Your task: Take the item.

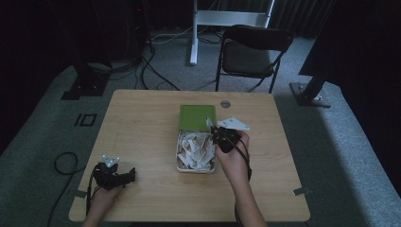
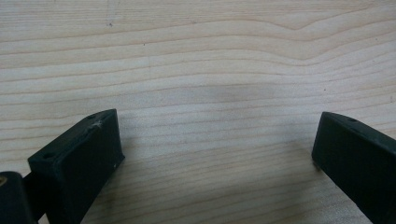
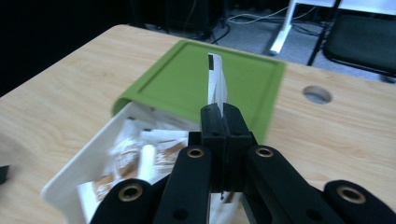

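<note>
Sachet box (image 1: pixel 178 151), green lid (image 1: pixel 196 116) slid back, many sachets left; right gripper (image 3: pixel 219 114) clamped on one sachet (image 3: pixel 216 80); left gripper (image 2: pixel 215 154) apart, resting idle on table (image 1: pixel 142 123).

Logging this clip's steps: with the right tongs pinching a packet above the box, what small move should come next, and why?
Probably carry the white packet rightward and set it by the one lying on the table. The right tongs are shut on it above the white box of packets, green lid slid back; the left tongs rest open.
</note>
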`<state>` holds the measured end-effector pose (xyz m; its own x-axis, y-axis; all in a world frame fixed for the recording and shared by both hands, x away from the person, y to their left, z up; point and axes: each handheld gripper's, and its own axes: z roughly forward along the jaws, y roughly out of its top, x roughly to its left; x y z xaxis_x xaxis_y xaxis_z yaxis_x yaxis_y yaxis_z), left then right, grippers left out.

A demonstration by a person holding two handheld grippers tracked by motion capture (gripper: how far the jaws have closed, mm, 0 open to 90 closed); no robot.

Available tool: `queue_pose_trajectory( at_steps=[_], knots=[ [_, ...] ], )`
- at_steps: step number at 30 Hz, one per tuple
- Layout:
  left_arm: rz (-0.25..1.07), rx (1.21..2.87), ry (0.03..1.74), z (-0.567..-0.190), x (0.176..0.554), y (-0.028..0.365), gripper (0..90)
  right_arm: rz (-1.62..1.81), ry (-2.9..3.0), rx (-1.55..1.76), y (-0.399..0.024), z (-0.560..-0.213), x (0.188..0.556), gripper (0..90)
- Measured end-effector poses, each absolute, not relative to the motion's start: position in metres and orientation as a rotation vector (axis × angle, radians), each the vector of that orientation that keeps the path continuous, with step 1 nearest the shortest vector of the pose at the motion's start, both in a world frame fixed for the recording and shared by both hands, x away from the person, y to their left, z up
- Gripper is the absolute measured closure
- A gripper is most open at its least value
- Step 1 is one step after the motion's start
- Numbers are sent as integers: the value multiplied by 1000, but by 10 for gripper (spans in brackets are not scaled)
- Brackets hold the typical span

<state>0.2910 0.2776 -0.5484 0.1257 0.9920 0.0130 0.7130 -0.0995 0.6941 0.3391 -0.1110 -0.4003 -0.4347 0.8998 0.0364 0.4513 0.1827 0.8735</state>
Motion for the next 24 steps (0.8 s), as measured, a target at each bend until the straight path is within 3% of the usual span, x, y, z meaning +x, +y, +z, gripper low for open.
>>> queue_pose_trajectory(
  at_steps=[14, 24],
  knots=[
    [676, 1874, 1642, -548, 291, 278, 24, 1140, 1851, 1362, -157, -404, 354, 900],
    [676, 1871, 1642, -548, 291, 278, 24, 1111, 1830, 1425, -185, -433, 368, 900]
  ],
)
